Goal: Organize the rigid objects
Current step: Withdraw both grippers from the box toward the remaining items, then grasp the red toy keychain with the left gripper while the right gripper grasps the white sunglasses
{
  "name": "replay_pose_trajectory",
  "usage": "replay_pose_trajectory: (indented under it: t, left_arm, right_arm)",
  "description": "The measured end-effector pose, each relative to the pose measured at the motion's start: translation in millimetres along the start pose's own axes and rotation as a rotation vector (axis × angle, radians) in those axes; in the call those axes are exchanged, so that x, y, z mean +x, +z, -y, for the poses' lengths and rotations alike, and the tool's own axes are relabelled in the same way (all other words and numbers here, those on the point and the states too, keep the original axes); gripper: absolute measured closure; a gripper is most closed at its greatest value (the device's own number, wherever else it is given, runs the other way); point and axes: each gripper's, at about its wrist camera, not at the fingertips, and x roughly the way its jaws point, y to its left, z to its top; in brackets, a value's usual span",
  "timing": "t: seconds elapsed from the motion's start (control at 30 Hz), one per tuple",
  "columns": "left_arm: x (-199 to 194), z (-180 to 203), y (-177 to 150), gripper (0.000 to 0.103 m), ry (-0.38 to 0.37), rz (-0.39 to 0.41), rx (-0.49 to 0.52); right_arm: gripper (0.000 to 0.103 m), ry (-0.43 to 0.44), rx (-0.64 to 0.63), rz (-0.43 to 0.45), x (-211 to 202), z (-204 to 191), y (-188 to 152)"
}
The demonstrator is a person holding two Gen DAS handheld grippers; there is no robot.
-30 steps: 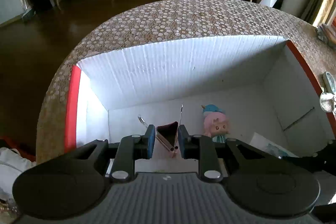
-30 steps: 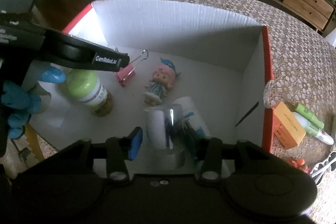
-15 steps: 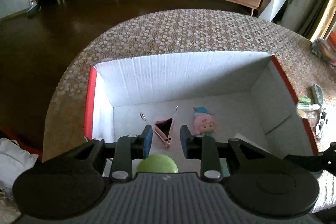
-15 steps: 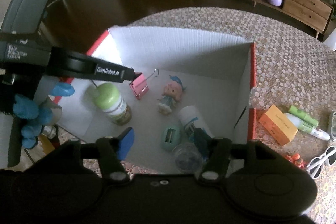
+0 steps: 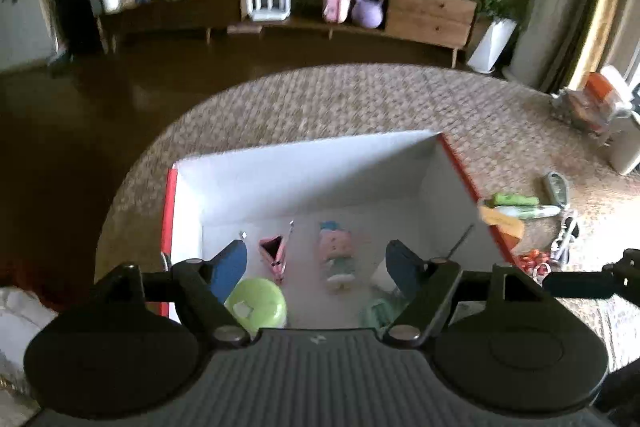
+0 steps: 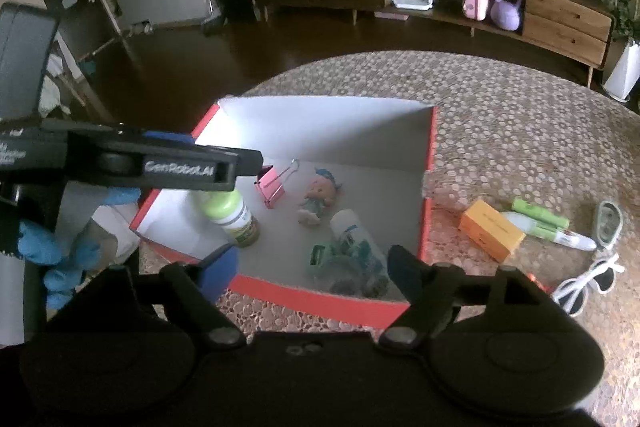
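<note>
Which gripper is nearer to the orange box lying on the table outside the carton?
Right. The right gripper hangs open above the carton's near edge, the orange box just beyond its right wall. The left gripper is open over the carton's far-left side.

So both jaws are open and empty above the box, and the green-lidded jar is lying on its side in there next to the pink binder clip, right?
Not quite. The green-lidded jar stands upright, lid up, beside the pink binder clip in the box, as the right wrist view shows. The rest holds.
</note>
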Motion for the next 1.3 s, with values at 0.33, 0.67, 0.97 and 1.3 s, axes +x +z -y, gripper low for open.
replay_pose_trajectory:
  t: [0.33,0.67,0.97,1.3]
  left_arm:
    - [-32.7,41.8,-11.9,0.027,-0.068,0.028,0.042]
    - [-40.4,93.2,-25.7,0.020,-0.139,0.015,0.085]
    - [-22.5,136.7,-37.1,0.014,-0.206,-0.013,0.096]
    - [3.3,181.4,-41.5,0.000,-0.233,0.004,0.061]
  right_arm:
    - [0.009,-0.025,0.038,0.074,-58.0,36.6,-18.1]
    - [0.006,-0.110,0.106,0.099,-90.4,92.6,-35.9]
    - [0.006,-0.194,0.270,0.102,-95.2,161.5,-44.2]
    - [0.006,-0.241,0.368,0.059,-71.9,211.2,-49.3]
